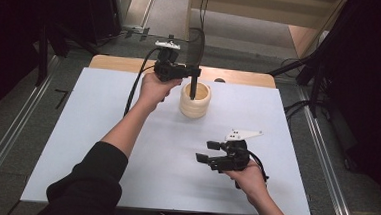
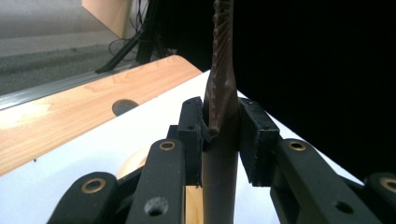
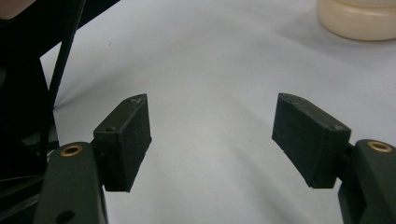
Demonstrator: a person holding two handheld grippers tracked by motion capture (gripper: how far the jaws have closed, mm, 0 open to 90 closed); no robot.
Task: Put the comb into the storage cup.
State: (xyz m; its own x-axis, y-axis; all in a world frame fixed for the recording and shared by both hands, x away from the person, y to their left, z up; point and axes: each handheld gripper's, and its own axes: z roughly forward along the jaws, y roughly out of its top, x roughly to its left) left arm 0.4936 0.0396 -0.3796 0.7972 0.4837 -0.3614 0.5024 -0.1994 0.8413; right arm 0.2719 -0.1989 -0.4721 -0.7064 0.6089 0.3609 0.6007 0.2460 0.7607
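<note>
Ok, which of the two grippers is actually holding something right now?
The left gripper, up by the cream ribbed cup: its jaws are shut on a dark stick reaching down into that cup. The right gripper is open over the white table.

A white sheet [image 1: 126,148] covers the table [image 1: 230,76], whose bare wooden far edge carries a small dark round spot [image 1: 219,80]. Grey floor lies beyond, with dark stand legs [image 1: 301,69] and loose cables [image 1: 298,106] at the right, and metal rails [image 1: 6,136] flank the table.

Both grippers are black: the left gripper [image 1: 194,77] trails a black cable; the right gripper [image 1: 208,152] carries a pale three-cornered plate; brass rivets stud the linkages; one black sleeve [image 1: 91,179]
</note>
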